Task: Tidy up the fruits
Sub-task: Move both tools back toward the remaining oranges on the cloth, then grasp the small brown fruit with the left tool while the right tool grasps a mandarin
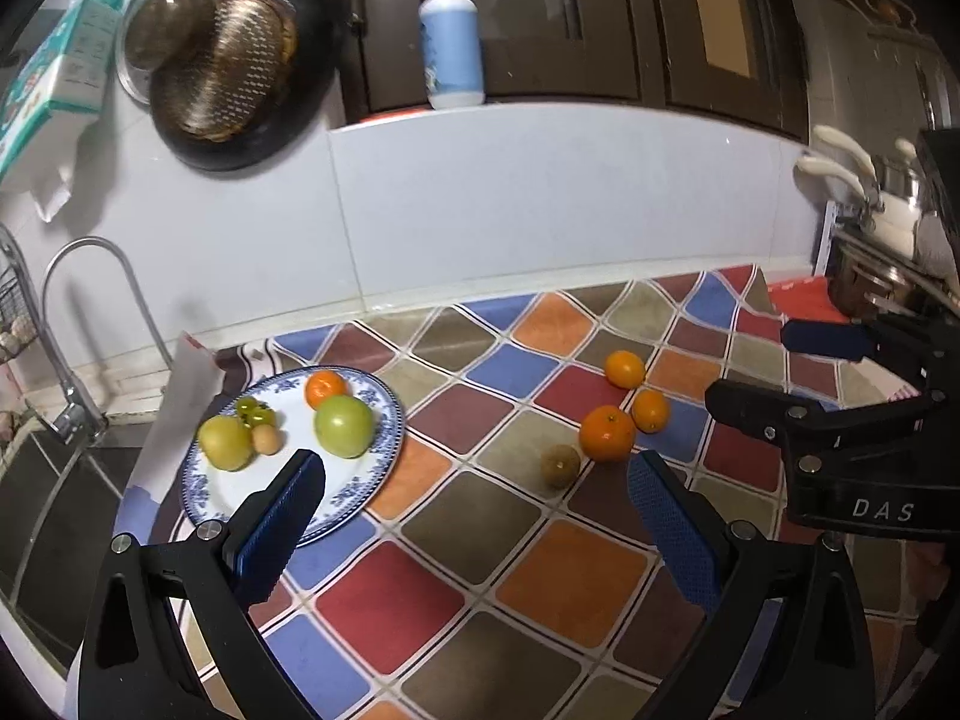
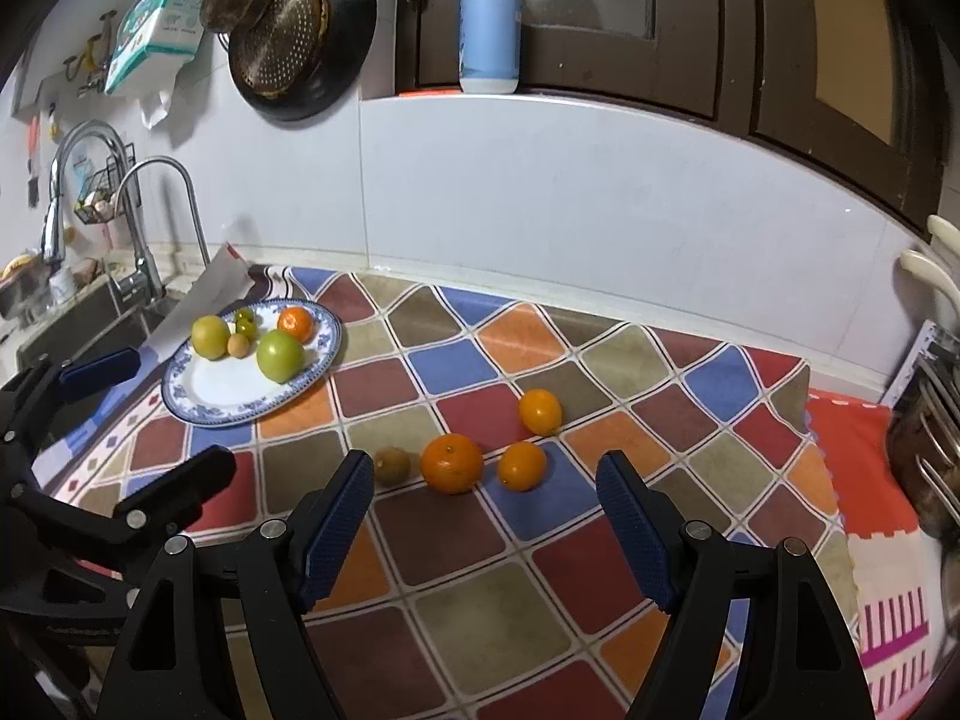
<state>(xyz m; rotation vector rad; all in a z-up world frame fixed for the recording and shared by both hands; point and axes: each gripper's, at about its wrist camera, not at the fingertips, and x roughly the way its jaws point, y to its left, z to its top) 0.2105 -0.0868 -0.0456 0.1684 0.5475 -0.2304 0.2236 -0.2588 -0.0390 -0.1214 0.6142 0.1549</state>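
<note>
A blue-rimmed white plate (image 1: 228, 498) (image 2: 198, 396) lies at the left of the counter. It holds a green apple (image 1: 343, 425) (image 2: 279, 355), a yellow-green fruit (image 1: 225, 442) (image 2: 210, 336), an orange (image 1: 324, 389) (image 2: 296, 323), small green fruits (image 1: 255, 411) and a small tan fruit (image 1: 266, 438). Three oranges (image 1: 606, 432) (image 2: 451, 462) and a brownish-green fruit (image 1: 560, 465) (image 2: 392, 465) lie loose on the checkered cloth. My left gripper (image 1: 474, 480) is open and empty, above the cloth between plate and loose fruit. My right gripper (image 2: 483, 477) is open and empty, just short of the loose oranges.
A sink with a tap (image 2: 150, 228) lies left of the plate. A dark pan with strainers (image 2: 288, 30) hangs on the wall, and a pump bottle (image 2: 489, 18) stands on the ledge. Pots on a rack (image 1: 888, 252) stand at the right.
</note>
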